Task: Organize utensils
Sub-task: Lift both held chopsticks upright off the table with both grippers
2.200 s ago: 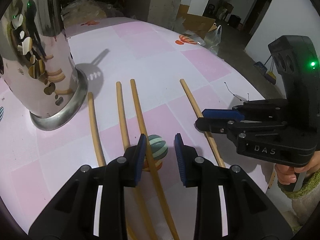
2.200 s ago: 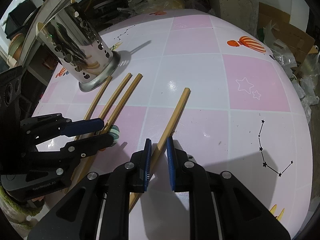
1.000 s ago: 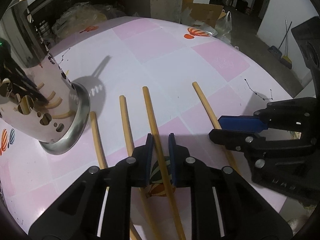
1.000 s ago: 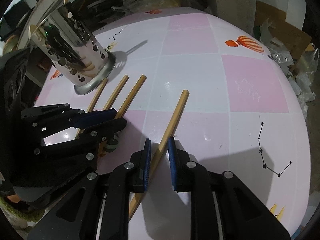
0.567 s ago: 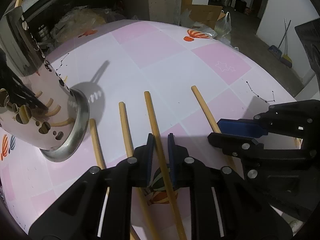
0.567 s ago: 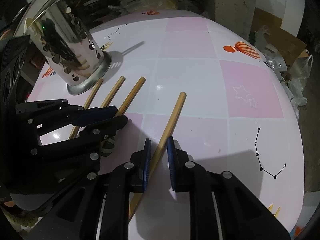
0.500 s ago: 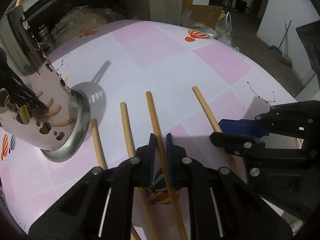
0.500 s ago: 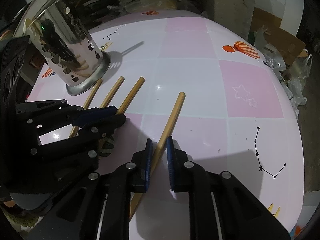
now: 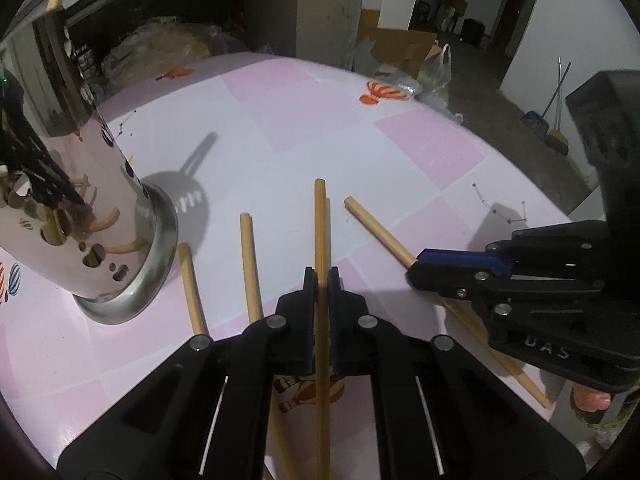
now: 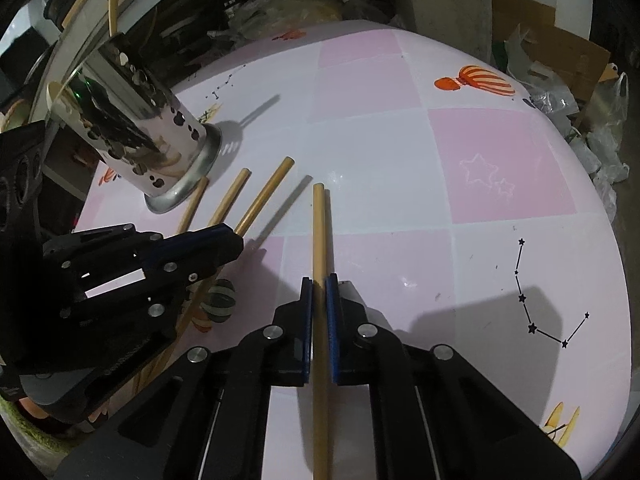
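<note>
1. My left gripper [image 9: 319, 280] is clamped on one bamboo chopstick [image 9: 320, 232]; my right gripper [image 10: 319, 284] is clamped on another chopstick [image 10: 319, 232]. Both sets of jaws have just been closing on them.
2. I lift both level, clear of the two loose chopsticks [image 9: 250, 264] on the table [image 9: 320, 120].
3. I tip each upright over the steel holder [image 9: 72, 200] and lower it gently.

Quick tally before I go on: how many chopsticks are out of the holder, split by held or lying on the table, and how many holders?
Chopsticks held, 1 in the left tool and 1 in the right tool: 2
Chopsticks lying on the table: 2
Perforated steel utensil holder: 1
Total: 5. More chopsticks stand in the holder, but they cannot be counted.
</note>
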`<control>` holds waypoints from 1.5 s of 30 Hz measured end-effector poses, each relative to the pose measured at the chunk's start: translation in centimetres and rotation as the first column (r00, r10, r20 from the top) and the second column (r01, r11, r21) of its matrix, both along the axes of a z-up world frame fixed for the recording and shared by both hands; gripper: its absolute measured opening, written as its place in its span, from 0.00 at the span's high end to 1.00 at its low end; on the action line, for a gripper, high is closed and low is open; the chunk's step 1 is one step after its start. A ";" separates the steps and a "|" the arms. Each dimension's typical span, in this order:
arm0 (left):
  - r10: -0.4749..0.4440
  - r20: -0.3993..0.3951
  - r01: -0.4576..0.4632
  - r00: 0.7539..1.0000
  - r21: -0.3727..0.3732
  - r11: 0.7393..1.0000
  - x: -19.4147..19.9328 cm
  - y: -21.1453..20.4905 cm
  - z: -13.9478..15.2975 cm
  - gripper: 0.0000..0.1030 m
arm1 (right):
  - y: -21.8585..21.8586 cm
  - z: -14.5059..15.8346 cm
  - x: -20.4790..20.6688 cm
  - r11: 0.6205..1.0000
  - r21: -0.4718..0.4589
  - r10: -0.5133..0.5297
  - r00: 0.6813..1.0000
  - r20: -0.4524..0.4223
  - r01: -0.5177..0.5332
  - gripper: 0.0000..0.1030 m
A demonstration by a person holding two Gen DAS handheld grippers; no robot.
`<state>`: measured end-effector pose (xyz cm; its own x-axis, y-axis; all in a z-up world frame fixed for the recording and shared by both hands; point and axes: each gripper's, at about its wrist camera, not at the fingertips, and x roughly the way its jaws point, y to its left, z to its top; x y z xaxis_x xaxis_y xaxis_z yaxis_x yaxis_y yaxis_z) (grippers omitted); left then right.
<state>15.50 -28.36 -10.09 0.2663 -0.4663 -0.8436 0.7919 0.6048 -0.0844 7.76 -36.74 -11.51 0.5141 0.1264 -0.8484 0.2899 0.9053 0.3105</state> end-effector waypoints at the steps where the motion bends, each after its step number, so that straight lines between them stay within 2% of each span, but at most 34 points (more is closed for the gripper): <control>1: 0.000 0.001 0.000 1.000 -0.010 1.000 0.0 0.1 0.3 0.95 | -0.1 0.2 -0.1 1.000 0.000 -0.001 1.000 0.005 0.001 0.93; 17: 0.018 0.026 -0.013 0.999 -0.183 0.983 -0.9 3.0 5.2 0.95 | -1.3 2.8 -0.9 0.999 0.041 -0.027 0.995 0.095 0.023 0.93; 25: 0.045 0.040 -0.033 0.998 -0.254 0.967 -1.0 4.7 7.5 0.95 | -1.7 5.1 -1.5 0.998 0.069 -0.027 0.983 0.183 0.014 0.93; 32: 0.057 0.043 -0.042 0.997 -0.287 0.957 -1.1 5.7 8.8 0.95 | -1.5 6.1 -1.5 0.996 0.089 -0.022 0.977 0.211 0.003 0.93; 45: 0.073 0.065 -0.048 0.995 -0.322 0.946 -1.4 7.0 10.5 0.95 | -1.1 8.9 -1.6 0.998 0.055 -0.016 0.954 0.299 0.000 0.93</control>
